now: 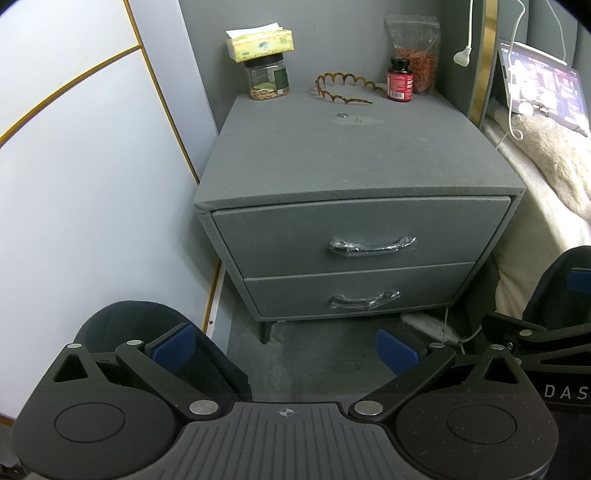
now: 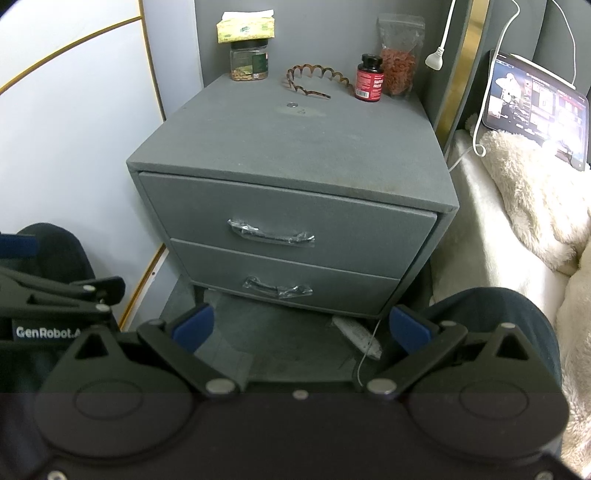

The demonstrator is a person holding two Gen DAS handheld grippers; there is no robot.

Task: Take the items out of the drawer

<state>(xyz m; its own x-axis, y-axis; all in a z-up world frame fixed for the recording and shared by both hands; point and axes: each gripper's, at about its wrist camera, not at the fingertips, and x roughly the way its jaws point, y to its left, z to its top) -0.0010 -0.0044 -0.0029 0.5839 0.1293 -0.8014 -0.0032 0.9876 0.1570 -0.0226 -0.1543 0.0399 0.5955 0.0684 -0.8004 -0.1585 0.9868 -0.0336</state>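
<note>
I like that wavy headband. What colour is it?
The headband is mottled brown, tortoiseshell-like; the right wrist view shows it best.

Right gripper body [image 1: 565,391], seen at 4 o'clock in the left wrist view: white letters "DAS", cut off at the frame edge.
Left gripper body [image 2: 44,332], seen at 8 o'clock in the right wrist view: white "GenRobot.A", cut off behind the right gripper's linkage.
Red-labelled supplement bottle [image 2: 369,78], at 1 o'clock: white print, too small to read.
Tissue box [image 2: 245,28], clear jar label [image 2: 260,63], tablet screen [image 2: 535,107]: print present, illegible.
</note>
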